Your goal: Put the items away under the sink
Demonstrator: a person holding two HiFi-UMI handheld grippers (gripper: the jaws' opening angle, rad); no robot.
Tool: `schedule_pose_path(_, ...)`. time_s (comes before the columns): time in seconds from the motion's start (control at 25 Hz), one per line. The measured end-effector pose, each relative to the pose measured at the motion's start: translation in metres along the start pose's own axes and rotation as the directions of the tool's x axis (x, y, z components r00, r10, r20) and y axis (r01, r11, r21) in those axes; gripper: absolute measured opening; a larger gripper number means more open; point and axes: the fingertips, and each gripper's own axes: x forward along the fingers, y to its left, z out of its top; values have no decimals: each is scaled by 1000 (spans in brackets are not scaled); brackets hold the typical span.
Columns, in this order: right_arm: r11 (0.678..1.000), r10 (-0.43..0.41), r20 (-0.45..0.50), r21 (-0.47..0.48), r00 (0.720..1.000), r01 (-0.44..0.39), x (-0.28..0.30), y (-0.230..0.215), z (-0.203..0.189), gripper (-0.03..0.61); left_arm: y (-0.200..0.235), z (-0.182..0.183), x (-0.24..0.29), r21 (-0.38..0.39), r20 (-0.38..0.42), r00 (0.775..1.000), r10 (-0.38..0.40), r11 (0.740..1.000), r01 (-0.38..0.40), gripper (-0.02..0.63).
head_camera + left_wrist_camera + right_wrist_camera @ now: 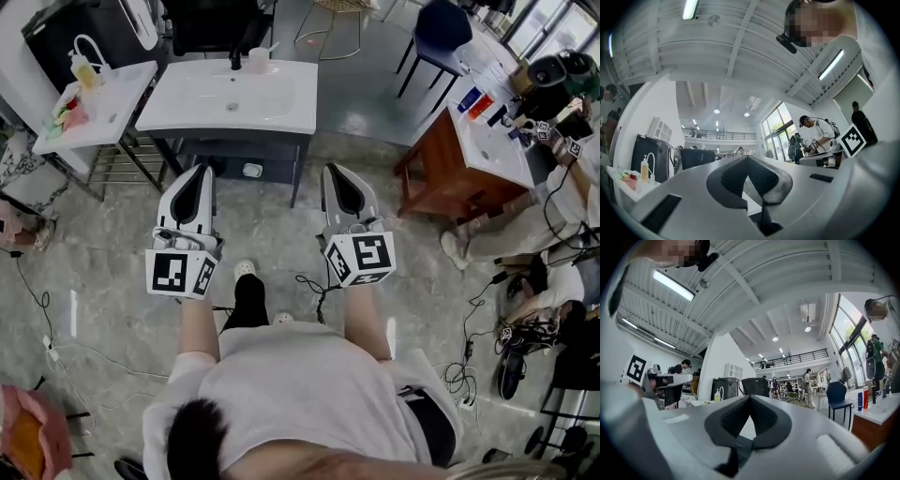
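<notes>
Left gripper [201, 171] and right gripper [331, 172] are both clenched and empty, held in front of the sink [281, 117]. The pump bottle [84, 71] stands on the side table [122, 98] left of the sink. It is probably light, smooth plastic: grasp mid-body, not the pump.

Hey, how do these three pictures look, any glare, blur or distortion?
Head view: even light, sharp, mildly bowed at the edges; the white sink is bright, not blown out. Left gripper view: heavy fisheye, black corners, the ceiling lamp glares. Right gripper view: same fisheye, the windows wash out.
</notes>
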Motion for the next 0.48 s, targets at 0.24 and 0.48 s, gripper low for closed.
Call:
schedule_pose_path(0.24, 1000, -13, 11, -11, 1000, 13, 52, -12, -3, 12, 38, -13, 40, -10, 12, 1000, -2, 1000, 2, 8)
schedule_pose_path(0.48, 999, -38, 26, -10, 999, 38, 122, -12, -8, 12, 97, -25, 81, -7, 12, 1000, -17, 1000, 17, 8)
